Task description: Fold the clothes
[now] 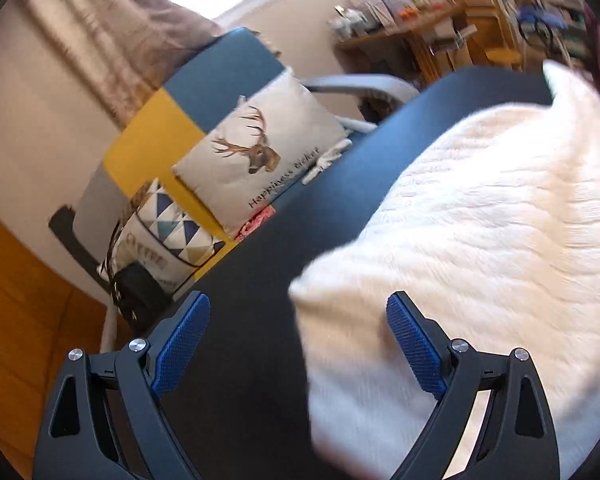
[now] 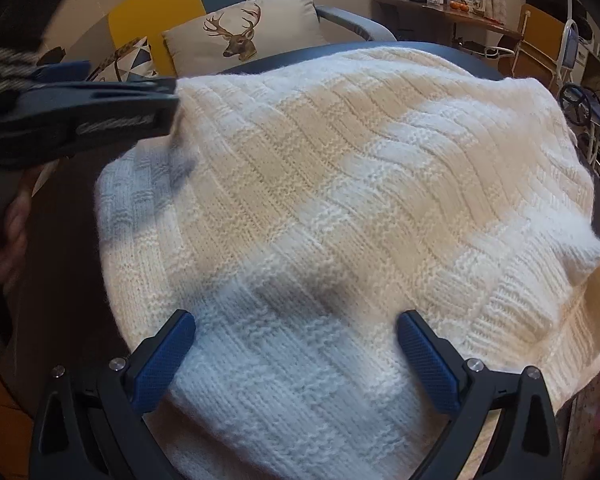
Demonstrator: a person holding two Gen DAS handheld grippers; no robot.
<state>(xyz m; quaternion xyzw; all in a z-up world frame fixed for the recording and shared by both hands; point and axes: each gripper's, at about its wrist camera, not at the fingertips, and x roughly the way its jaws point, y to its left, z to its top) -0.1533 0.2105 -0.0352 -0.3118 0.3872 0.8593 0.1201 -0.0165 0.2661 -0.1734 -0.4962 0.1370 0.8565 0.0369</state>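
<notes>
- Right now my left claw [image 1: 298,332] stands apart, blue pads [image 1: 182,344] wide, nothing between them; it hangs over the dark desk [image 1: 244,280] at the left edge of the sweater.
- White knit sweater [image 2: 340,200] lies spread over the desk, covering most of it; basket-weave pattern plain in the right wrist view. Its near-left corner [image 1: 300,288] sits just ahead of the left claw's right pad, and I cannot tell whether they touch.
- My right claw [image 2: 296,352] is also apart, empty, poised over the near edge of the sweater, knit showing between its fingers.
- From the right wrist view I see the left claw from the side [image 2: 88,116] at the sweater's far-left edge, a hand [image 2: 10,232] behind it.
- Beyond the desk's far edge: a chair in blue, yellow and grey [image 1: 220,68] carrying a deer cushion [image 1: 260,148] and a triangle-patterned cushion [image 1: 172,224].
- Far right, a wooden shelf [image 2: 440,12] with small clutter, too blurred to name.
</notes>
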